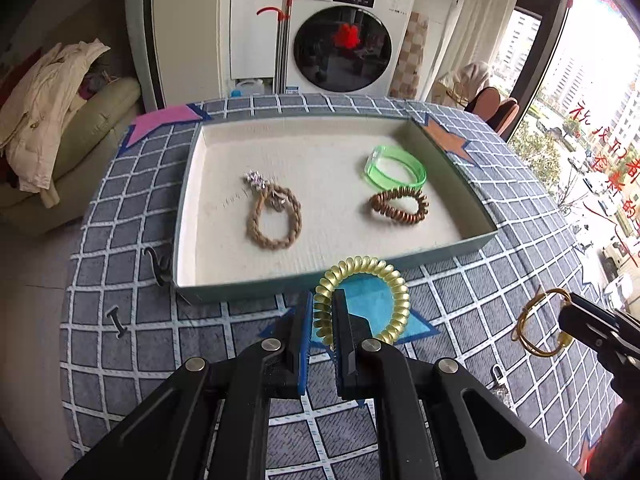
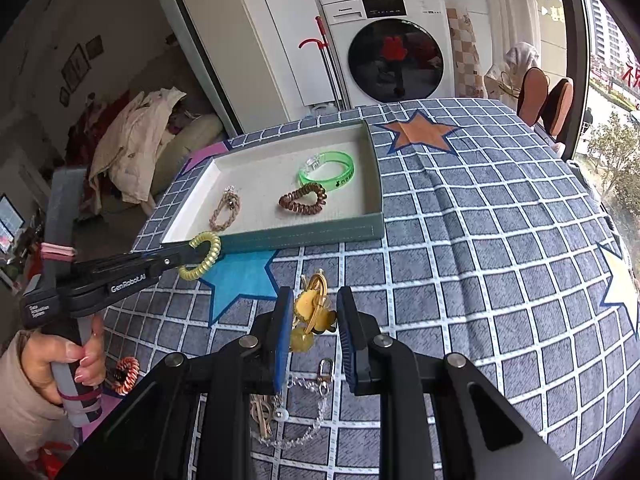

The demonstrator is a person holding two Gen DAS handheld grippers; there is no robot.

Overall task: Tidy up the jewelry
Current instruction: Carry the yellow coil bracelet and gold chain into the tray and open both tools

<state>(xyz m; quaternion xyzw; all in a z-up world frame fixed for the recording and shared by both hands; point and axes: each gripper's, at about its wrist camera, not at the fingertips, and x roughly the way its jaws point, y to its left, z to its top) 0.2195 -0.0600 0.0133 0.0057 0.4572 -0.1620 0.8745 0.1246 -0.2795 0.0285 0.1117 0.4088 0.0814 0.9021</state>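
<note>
Nearest your left camera, your left gripper [image 1: 323, 312] has its jaws nearly closed on the yellow coil [image 1: 362, 300], pinching one side of the ring. The rest of the coil hangs free just above the bench [image 1: 480, 300], in front of the tray's near wall and over the blue star [image 1: 372, 304].

Your right gripper [image 2: 313, 312] has its jaws part open around the gold bangle [image 2: 316, 286] and its yellow charms [image 2: 304, 300]. The bangle sits between the pads; I cannot tell whether they press on it.

In the tray [image 1: 332, 280] lie a rope bracelet [image 1: 274, 218] with a silver charm at left, a green bangle [image 1: 395, 168] at right rear, and a brown coil [image 1: 400, 204] just in front of it.

Below your right gripper, on the checked cloth, lie a bead chain [image 2: 308, 412] with a clasp. A copper coil [image 2: 126, 374] rests near your left hand [image 2: 60, 360]. Two black clips [image 1: 158, 266] lie left of the tray.
</note>
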